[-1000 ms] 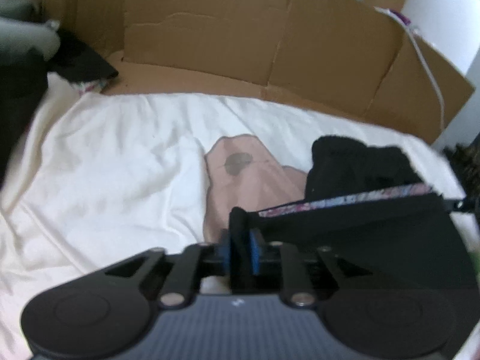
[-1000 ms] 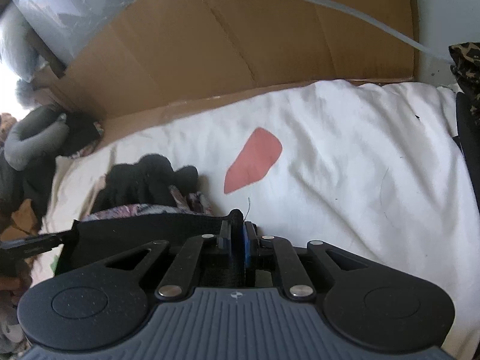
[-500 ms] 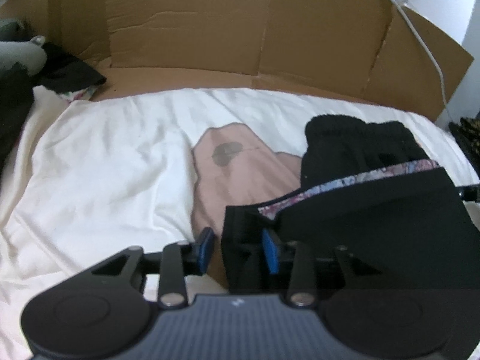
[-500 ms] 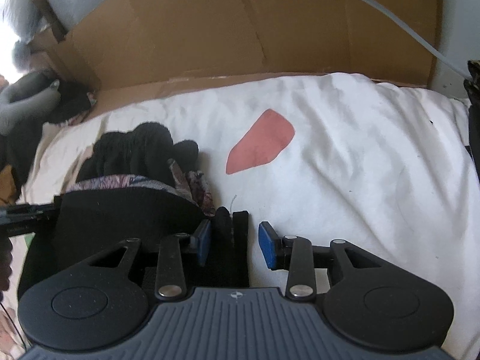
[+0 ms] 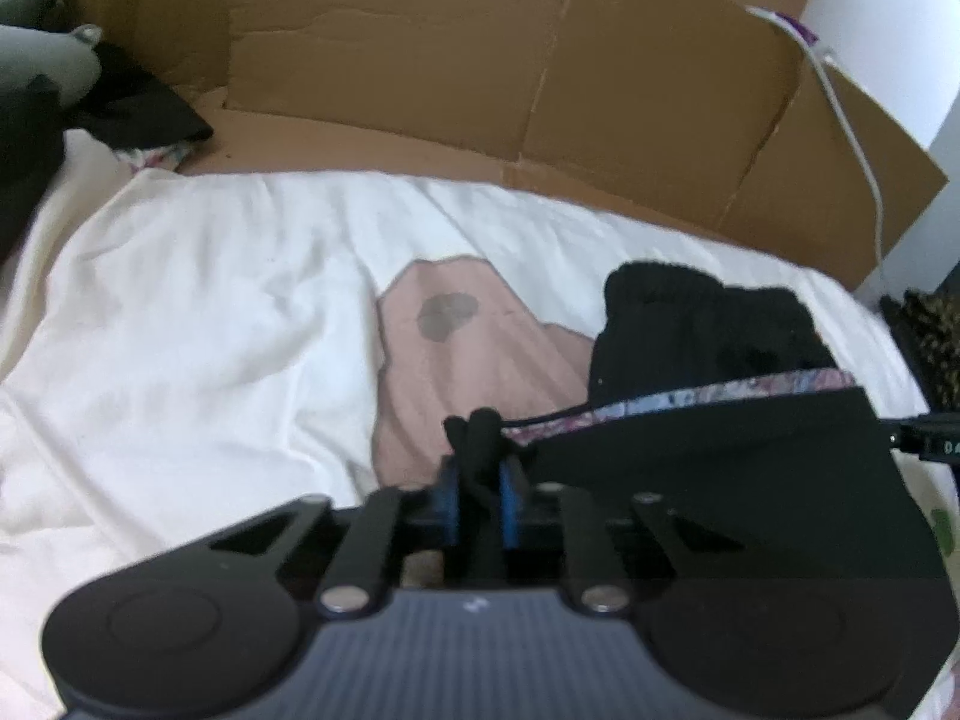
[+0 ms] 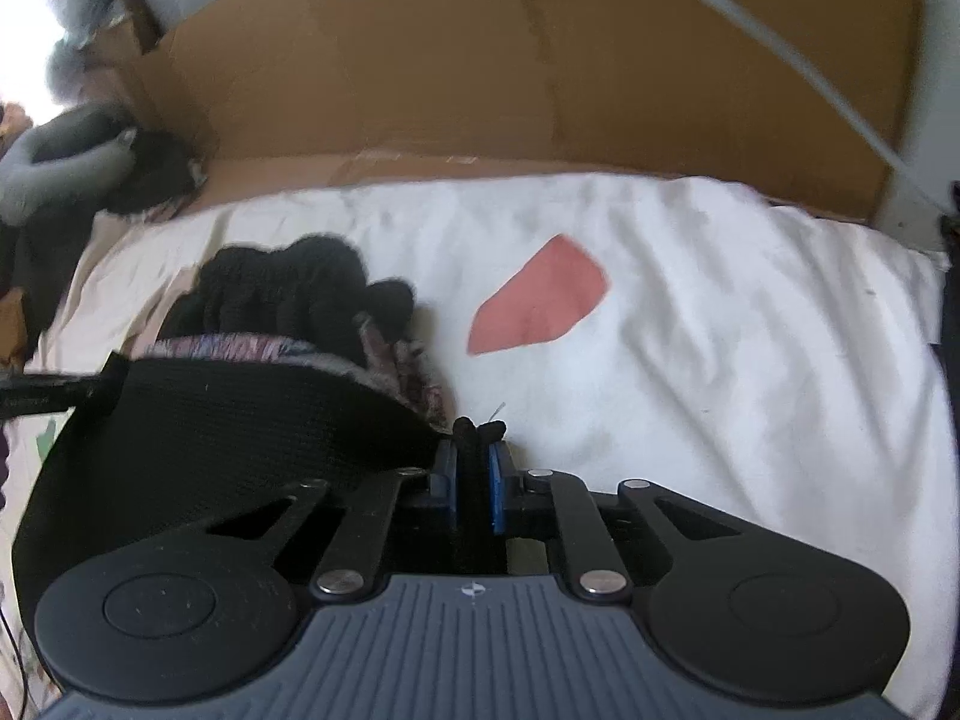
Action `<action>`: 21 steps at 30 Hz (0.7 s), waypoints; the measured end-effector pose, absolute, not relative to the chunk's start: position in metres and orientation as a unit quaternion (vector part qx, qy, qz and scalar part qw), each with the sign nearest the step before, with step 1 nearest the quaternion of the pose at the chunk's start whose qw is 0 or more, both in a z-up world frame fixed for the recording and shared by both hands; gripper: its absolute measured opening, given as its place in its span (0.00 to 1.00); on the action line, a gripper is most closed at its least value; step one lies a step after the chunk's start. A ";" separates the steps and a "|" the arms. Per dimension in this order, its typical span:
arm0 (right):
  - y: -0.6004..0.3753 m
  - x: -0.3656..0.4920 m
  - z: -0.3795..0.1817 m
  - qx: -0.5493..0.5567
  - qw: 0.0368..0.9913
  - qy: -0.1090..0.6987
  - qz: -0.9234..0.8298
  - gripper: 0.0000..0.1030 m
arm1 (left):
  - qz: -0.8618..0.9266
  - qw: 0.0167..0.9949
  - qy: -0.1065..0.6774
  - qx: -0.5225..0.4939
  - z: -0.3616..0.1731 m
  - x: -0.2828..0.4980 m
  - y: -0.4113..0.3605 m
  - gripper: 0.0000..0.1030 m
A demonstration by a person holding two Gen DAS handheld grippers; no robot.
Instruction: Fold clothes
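A black garment (image 5: 720,468) with a flowered inner band (image 5: 690,402) hangs stretched between my two grippers above a white sheet. My left gripper (image 5: 477,471) is closing, its blue pads pinching a bunched black corner of the cloth. In the right wrist view the same garment (image 6: 228,432) spreads to the left. There my right gripper (image 6: 474,471) is also closing, with a black fold squeezed between its pads. The fuzzy black rest of the garment (image 6: 288,294) lies heaped on the sheet beyond the taut edge.
The white sheet (image 5: 198,312) carries a pale pink patch (image 5: 456,348), and a red patch (image 6: 540,306) shows in the right wrist view. Brown cardboard walls (image 5: 390,60) stand behind it. A white cable (image 5: 852,138) runs down the right. Grey and dark clothes (image 6: 66,162) are piled at far left.
Both grippers opened partway around the cloth half a second ago and have closed again, each now pinching a bunched fold of the black garment. The hands barely moved.
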State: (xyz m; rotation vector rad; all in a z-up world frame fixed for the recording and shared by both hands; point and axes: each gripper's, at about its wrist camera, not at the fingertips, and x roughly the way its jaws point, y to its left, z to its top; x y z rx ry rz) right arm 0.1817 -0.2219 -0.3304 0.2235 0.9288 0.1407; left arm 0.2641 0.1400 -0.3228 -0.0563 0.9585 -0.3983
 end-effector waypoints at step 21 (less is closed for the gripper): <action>-0.256 0.143 -0.262 0.203 0.904 0.373 0.052 0.08 | -0.195 0.892 0.398 -0.094 -0.258 0.238 0.167 0.06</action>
